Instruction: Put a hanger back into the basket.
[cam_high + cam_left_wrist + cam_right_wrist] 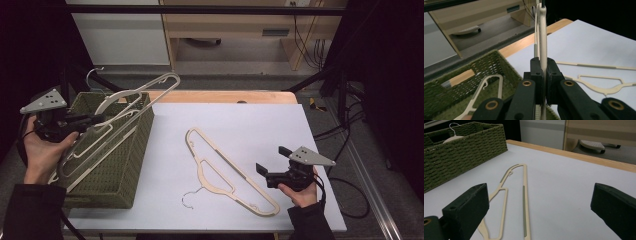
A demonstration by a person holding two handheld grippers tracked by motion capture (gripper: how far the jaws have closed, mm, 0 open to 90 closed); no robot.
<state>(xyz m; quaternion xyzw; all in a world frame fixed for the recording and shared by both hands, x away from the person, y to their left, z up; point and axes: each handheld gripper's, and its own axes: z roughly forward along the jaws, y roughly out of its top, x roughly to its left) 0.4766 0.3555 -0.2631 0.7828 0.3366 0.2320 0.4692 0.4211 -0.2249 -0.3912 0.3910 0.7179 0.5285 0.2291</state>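
Between left gripper jaws, clamped hanger, basket below

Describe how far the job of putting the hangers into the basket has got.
Done: one hanger lies in the basket. In hand: the left gripper is shut on a second hanger above it. Left: a third hanger lies on the table, before the open right gripper.

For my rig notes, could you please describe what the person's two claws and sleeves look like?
Each claw, left claw and right claw, is black, with a grey three-cornered plate dotted with holes on top. Brass-coloured rings mark the pivots of the left one. A black cable trails from the right claw. Both sleeves are dark.
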